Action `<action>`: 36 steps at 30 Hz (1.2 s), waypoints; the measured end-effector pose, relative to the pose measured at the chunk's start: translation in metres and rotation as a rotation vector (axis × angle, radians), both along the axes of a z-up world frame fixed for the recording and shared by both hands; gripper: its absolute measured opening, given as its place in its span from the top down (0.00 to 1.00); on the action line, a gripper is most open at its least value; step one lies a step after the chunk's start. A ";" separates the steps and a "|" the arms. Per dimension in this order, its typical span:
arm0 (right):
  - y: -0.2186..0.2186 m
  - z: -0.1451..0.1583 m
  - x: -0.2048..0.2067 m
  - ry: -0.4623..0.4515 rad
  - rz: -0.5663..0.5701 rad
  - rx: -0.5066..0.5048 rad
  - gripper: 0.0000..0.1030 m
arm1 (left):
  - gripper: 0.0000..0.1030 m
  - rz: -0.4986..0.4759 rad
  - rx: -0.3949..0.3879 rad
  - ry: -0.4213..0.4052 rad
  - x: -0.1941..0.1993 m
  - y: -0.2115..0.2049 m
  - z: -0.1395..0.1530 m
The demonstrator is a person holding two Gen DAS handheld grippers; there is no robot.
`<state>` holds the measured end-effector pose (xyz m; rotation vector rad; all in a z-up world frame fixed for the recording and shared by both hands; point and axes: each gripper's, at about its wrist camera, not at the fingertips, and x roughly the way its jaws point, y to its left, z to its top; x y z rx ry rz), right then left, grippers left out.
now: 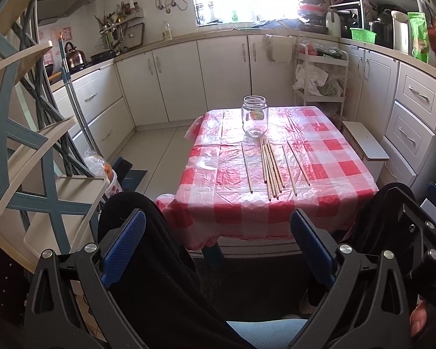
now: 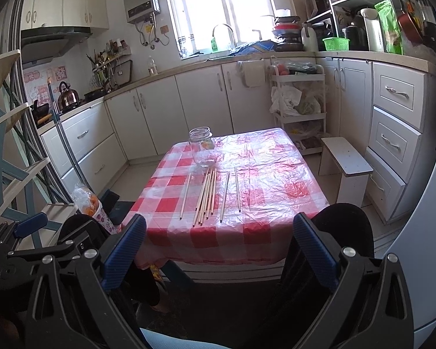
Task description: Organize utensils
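Left hand-held gripper [image 1: 218, 226]: black frame, blue ribbed pads, jaws spread wide, nothing between them. Right hand-held gripper [image 2: 219, 229]: same build, also spread wide and empty. Both are held low over the person's dark-clothed knees, short of the near edge of the worktop [image 1: 343, 171].

Worktop is covered in a red-and-white check cloth under crinkled, glossy clear plastic. Chopsticks [image 1: 271, 168]: thin, straight, pale wood sticks lying flat, long axes running from the near edge away toward the far side, roughly parallel. Several are bunched in the middle, one lies apart on the left, two apart on the right. They lie ahead of both grippers, well apart, nothing touching them.

Glass jar [image 1: 255, 116]: clear, round, upright, open-mouthed, small label on its side, standing just beyond the chopsticks' far ends.
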<state>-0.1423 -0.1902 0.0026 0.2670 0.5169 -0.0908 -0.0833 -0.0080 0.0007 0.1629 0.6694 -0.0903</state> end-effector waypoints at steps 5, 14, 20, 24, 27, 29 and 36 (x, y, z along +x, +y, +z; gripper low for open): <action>0.007 0.000 0.008 -0.003 0.003 -0.018 0.05 | 0.07 0.005 -0.006 0.013 0.007 0.002 -0.005; 0.020 -0.003 0.021 0.016 0.018 -0.044 0.05 | 0.07 0.025 -0.029 0.030 0.018 0.010 -0.009; 0.024 -0.004 0.021 0.014 0.018 -0.046 0.05 | 0.07 0.025 -0.038 0.032 0.018 0.011 -0.010; 0.023 -0.003 0.020 0.004 0.019 -0.047 0.05 | 0.07 0.021 -0.041 0.027 0.016 0.010 -0.010; 0.023 -0.003 0.019 0.001 0.018 -0.046 0.05 | 0.07 0.019 -0.042 0.027 0.016 0.009 -0.009; 0.023 -0.004 0.019 0.002 0.018 -0.045 0.05 | 0.07 0.019 -0.043 0.027 0.016 0.009 -0.009; 0.023 -0.004 0.018 -0.007 0.021 -0.046 0.05 | 0.07 0.018 -0.045 0.031 0.016 0.008 -0.010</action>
